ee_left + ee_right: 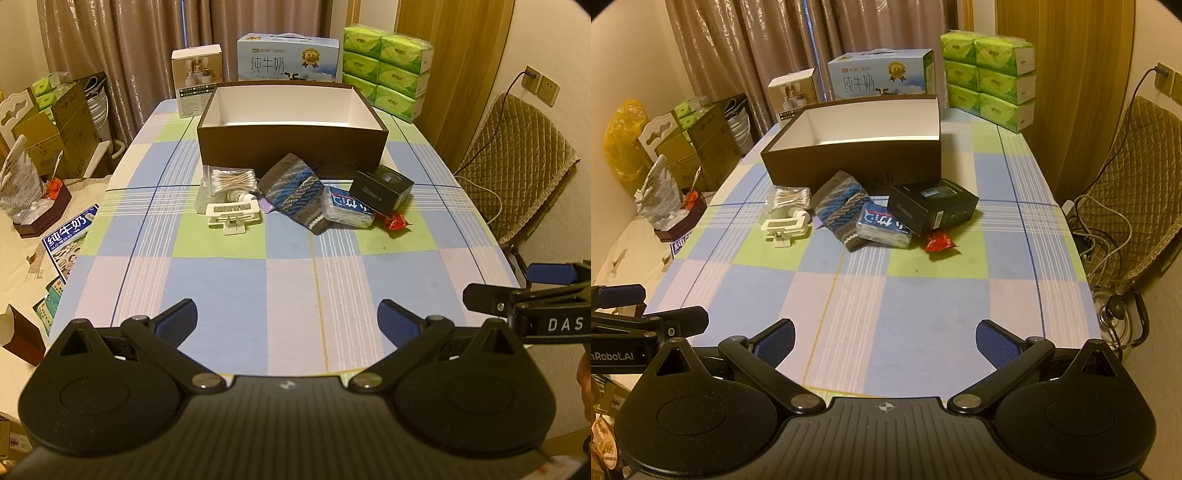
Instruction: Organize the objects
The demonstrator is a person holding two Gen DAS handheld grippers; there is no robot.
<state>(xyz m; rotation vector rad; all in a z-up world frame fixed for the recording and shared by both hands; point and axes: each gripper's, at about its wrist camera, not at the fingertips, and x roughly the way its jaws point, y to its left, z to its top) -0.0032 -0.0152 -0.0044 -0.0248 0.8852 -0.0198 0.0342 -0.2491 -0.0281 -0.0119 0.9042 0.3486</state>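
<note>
At the far edge of the checked tablecloth [288, 280] stand three things in a row: a small white carton [197, 79] on the left, a pale blue milk carton with a handle [288, 57] in the middle, and a stack of green tissue packs [386, 72] on the right. Brown curtains [147, 44] hang behind them. To the right sits a chair under a quilted brown cover [517, 162], beside a wall socket with a cable plugged in [532, 75]. Cardboard boxes [55, 125] crowd the left side.
</note>
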